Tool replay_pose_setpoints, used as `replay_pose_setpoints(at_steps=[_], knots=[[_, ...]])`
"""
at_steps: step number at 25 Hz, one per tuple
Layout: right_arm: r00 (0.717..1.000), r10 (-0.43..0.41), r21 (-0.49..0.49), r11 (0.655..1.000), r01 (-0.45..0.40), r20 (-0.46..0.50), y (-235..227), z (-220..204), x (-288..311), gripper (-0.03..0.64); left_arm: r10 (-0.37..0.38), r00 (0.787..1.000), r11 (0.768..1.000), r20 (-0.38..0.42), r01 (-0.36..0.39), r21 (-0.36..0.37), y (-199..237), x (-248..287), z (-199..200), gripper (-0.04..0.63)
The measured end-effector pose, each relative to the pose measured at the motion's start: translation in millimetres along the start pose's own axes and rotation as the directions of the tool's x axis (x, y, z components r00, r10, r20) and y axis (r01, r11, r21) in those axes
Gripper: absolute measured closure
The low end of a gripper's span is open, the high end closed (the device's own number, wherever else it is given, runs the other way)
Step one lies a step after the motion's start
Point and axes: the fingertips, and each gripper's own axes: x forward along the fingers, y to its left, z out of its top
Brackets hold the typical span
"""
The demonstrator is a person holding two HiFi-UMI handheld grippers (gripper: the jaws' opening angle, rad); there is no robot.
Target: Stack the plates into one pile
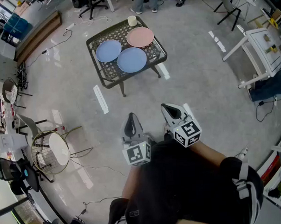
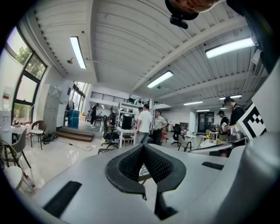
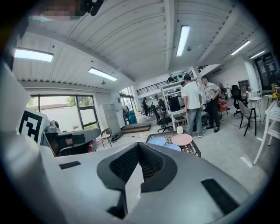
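Note:
Three plates lie apart on a dark mesh table (image 1: 106, 78) out ahead of me: a blue plate (image 1: 109, 50) at the left, a second blue plate (image 1: 132, 60) at the front, and a pink plate (image 1: 140, 37) at the back right. In the right gripper view they are small: the pink plate (image 3: 181, 139), the left blue plate (image 3: 157, 141), and the front blue plate (image 3: 174, 147). My left gripper (image 1: 130, 115) (image 2: 143, 146) and right gripper (image 1: 164, 106) (image 3: 139, 144) are held close to my body, well short of the table. Both are shut and empty.
A white cup (image 1: 132, 21) stands at the table's far edge. White strips (image 1: 101, 99) mark the floor by the table. A round wire chair (image 1: 50, 151) stands at the left and a white table (image 1: 261, 48) at the right. People (image 3: 192, 103) stand beyond the table.

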Motion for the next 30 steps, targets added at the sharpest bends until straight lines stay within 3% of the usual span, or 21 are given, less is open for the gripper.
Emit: replay_pose_setpoints(at_steps=[22,30], knots=[[0.999,0.042,0.016,0.999,-0.042,-0.004,-46,-3,-22,0.607,0.047,0.999,0.999,-0.016,-0.047,-0.012,-54,13,-5,0.58],[0.996,0.084,-0.002,0.996,-0.084,0.005,-67,-7,-27,0.607,0.06,0.998,0.998,-0.033,-0.06,0.017,-89,20,-22,0.58]])
